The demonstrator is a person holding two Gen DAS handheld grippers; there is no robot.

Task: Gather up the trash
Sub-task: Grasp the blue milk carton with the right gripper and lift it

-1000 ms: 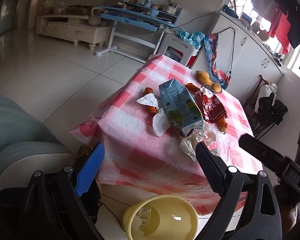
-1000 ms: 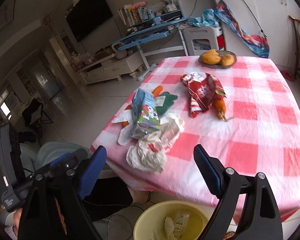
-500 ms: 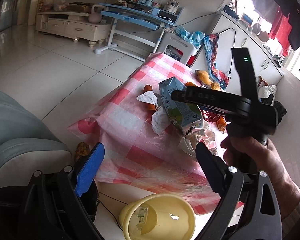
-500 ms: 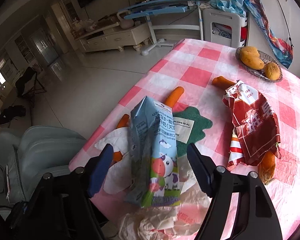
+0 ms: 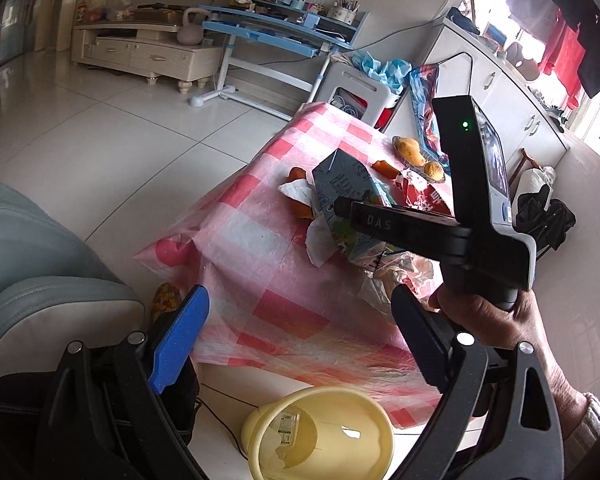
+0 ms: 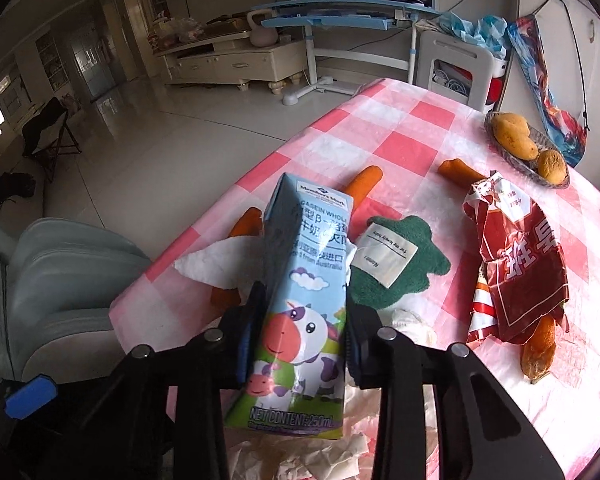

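Right gripper (image 6: 306, 320) is clamped on the milk carton (image 6: 304, 292), fingers pressing both sides of it, carton lying on the pink checked table (image 6: 400, 128) near the front edge. Carton text reads "Member's Mark", "CASEIN WHOLE", "from Australia", "NET CONTENT: 250mL", with a cartoon cow. Left gripper (image 5: 296, 332) is spread wide, holding nothing, hanging off the table edge above the yellow bin (image 5: 324, 432); the bin sits on the floor with a bit of trash inside. In the left wrist view the right hand (image 5: 496, 312) and its black device marked "DAS" block part of the carton.

Just right of the carton: green felt piece (image 6: 400, 264) with a white tag reading "For my lovely baby" and "Name:". Red snack bag (image 6: 520, 256) with white Chinese characters lies further right, over a carrot (image 6: 538, 346). More carrots beyond the carton. White paper (image 6: 216, 260) sits left of the carton, crumpled plastic wrap (image 6: 312, 464) under its near end. Fruit dish (image 6: 528, 146) at the far corner. Grey sofa (image 6: 56, 292) beside the table.
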